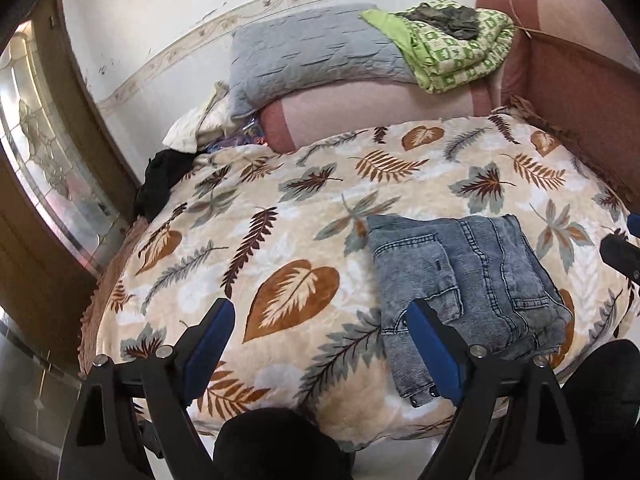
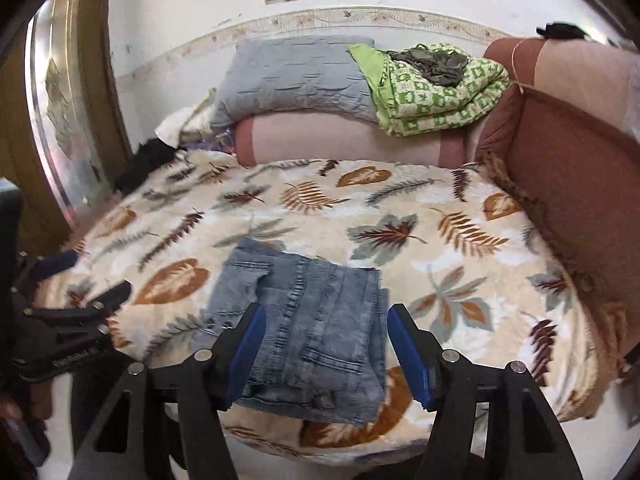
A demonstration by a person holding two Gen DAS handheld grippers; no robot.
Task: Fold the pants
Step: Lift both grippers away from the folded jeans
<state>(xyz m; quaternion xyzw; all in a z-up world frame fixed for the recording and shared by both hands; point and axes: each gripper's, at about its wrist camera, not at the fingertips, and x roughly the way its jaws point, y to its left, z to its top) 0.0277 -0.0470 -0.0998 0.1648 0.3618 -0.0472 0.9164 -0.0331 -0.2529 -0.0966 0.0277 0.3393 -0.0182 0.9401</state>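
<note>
The pants point(image 2: 308, 332), a pair of pale blue washed jeans, are lying on the bed point(image 2: 460, 248) near its front edge, on the leaf-printed blanket point(image 1: 288, 292), and they are already sitting as a compact, roughly rectangular stack of several layers, with a back pocket and the seat seam facing up. Judging by that shape, the folding is looking essentially done: no leg is trailing out, and the edges are lining up fairly well, though the near end is looking a little ragged and one flap on the left side is sticking out slightly. The right tongs point(image 2: 326, 346) are hovering with jaws spread wide, straddling the near end of the stack without pinching it; nothing is being held between the blue pads point(image 2: 412, 356). The left tongs point(image 1: 320, 338) are also standing wide open, off to the left of the pants over bare blanket, with their right pad just beside or over the stack's left edge; whether it is touching the cloth I cannot tell. What may be left, I am guessing, is only a final tidy or press of the near edge. At the head of the bed a grey pillow point(image 1: 308, 52) and a green patterned quilt point(image 1: 456, 52) are resting well apart from the work.
</note>
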